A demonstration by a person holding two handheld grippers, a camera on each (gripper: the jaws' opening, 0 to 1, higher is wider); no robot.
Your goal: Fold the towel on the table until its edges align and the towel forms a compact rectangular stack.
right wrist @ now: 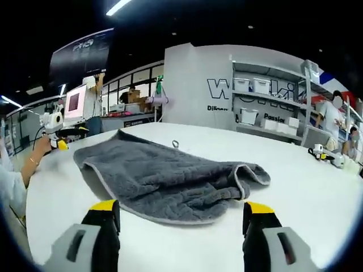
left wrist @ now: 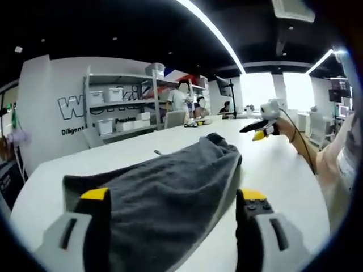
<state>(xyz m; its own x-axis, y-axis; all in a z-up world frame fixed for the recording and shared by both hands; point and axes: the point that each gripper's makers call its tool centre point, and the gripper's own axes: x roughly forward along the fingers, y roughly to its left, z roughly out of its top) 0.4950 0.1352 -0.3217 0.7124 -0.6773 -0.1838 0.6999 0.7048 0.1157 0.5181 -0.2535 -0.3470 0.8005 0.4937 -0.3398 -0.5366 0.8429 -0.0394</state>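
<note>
Grey terry cloth, thick and limp, lies on the white table (right wrist: 317,187): the towel (right wrist: 164,178) sits in the middle of the right gripper view, already doubled over itself, with a pale hem running along its near edge and a lumpy folded corner at centre right. In the left gripper view the towel (left wrist: 164,198) fills the lower middle, its near end between my jaws, its far end bunched into a hump at centre. My left gripper (left wrist: 173,204) has its jaws wide apart, straddling the cloth without pinching it. My right gripper (right wrist: 181,218) is also spread open, with bare table between the tips and the towel's hem just beyond them. Each gripper shows small in the other's view, held off the cloth at the frame's side. I judge the towel soft and floppy, light, not slippery; it will sag and drag, so one layer can slide off another. Best hold, I think, is at the hemmed corners, pinching both layers together, lifting low and laying the edge over evenly.
</note>
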